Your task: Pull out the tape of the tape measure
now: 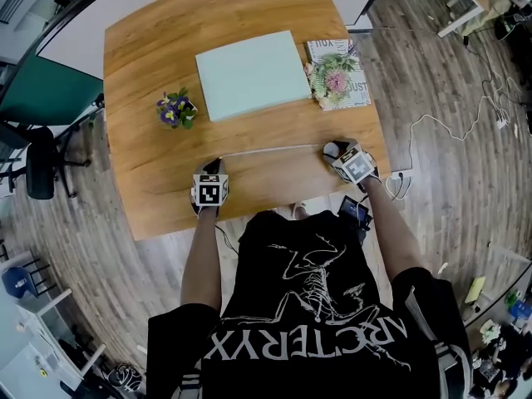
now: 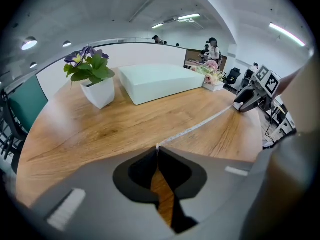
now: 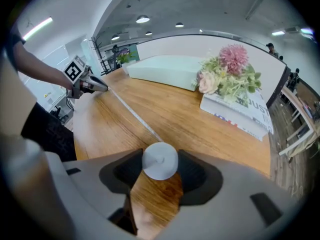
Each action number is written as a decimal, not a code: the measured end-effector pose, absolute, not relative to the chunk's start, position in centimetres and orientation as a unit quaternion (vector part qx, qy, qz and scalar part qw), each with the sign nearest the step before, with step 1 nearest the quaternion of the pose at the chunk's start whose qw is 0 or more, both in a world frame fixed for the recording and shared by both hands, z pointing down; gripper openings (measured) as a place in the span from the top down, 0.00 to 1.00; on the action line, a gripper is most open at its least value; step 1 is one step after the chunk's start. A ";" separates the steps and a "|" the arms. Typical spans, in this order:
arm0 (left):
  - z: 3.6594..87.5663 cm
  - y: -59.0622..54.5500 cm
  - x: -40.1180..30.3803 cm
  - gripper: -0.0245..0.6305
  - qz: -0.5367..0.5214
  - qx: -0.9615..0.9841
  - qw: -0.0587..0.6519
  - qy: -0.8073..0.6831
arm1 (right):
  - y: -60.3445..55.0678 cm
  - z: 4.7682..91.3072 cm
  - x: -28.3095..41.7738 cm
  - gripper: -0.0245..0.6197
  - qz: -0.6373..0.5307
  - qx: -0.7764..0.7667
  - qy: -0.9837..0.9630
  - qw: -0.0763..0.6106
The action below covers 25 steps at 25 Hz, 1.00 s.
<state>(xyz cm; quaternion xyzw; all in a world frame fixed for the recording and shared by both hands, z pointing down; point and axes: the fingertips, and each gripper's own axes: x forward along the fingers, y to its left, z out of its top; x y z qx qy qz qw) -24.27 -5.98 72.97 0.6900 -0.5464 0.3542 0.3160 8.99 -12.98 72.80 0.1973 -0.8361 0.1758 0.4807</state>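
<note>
A thin white tape (image 1: 274, 149) stretches across the near part of the wooden table (image 1: 158, 65) between my two grippers. My left gripper (image 1: 211, 169) is shut on the tape's free end, which shows pinched between the jaw tips (image 2: 157, 149); from there the tape (image 2: 200, 125) runs off to the right. The round white tape measure case (image 3: 160, 160) sits between the jaws of my right gripper (image 3: 160, 164), which is shut on it. In the head view the case (image 1: 332, 150) shows just left of the right gripper (image 1: 339, 154). The tape (image 3: 132, 114) leads away toward the left gripper (image 3: 102, 87).
A pale green box (image 1: 252, 73) lies at the table's middle back. A small potted plant with purple flowers (image 1: 175, 110) stands to its left. At the back right a pink flower arrangement (image 1: 332, 77) rests on a magazine (image 1: 356, 90). An office chair (image 1: 40, 163) stands left of the table.
</note>
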 end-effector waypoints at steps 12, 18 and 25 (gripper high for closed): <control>71.0 -4.5 -28.4 0.82 0.304 0.655 0.331 -0.608 | -12.9 71.8 11.9 0.45 0.181 0.226 -0.832 0.474; 62.9 -2.5 -33.8 0.90 0.268 0.633 0.262 -0.678 | -13.4 64.8 22.1 0.44 0.168 0.346 -0.805 0.452; 49.4 -2.8 -32.9 0.95 0.247 0.682 0.144 -0.673 | -11.3 52.9 26.1 0.58 0.095 0.362 -0.797 0.475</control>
